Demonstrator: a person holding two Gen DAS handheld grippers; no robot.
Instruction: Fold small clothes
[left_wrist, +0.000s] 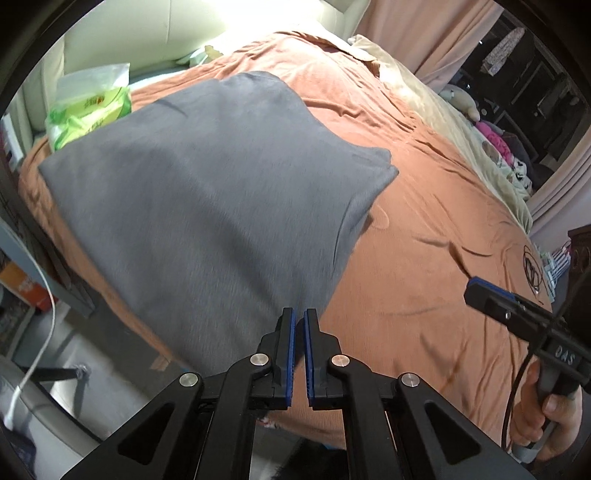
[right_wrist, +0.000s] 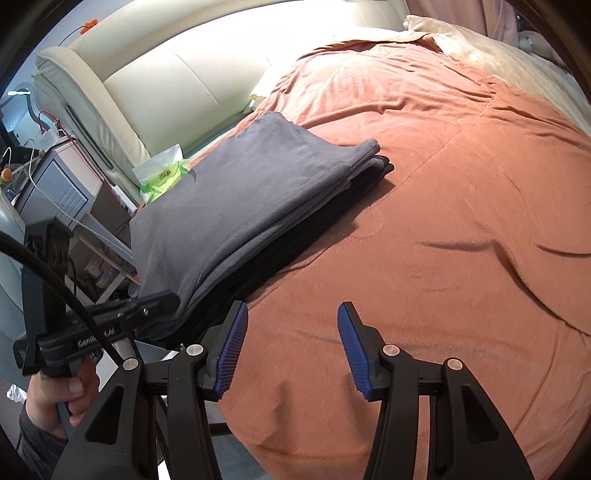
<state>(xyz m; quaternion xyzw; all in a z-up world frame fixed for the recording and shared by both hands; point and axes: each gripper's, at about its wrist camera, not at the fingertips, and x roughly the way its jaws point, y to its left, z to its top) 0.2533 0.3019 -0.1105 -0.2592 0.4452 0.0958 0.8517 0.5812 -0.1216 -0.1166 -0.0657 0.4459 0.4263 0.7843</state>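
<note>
The left gripper is pressed together with only a sliver of light between its blue pads and nothing between them that the left wrist view shows; from the right wrist view its tip sits at the near corner of the grey garment, touching or just above the fabric, which of the two I cannot tell. The right gripper stands spread and empty over bare bedspread, just to the right of that same near edge. So the garment lies ahead and to the left of both grippers, and the left one is plainly the nearer. It is already folded into a thick, layered stack, its long axis running away from the grippers toward the headboard, with the stepped fold edges facing right. Judging by that, the fold looks largely done, and any further move would start from the near corner. The stack rests near the left edge of the bed, whose orange spread is soft and creased. Beyond the stack sits a green packet, then the cream headboard; a nightstand stands off the left side, and curtains hang far right.
</note>
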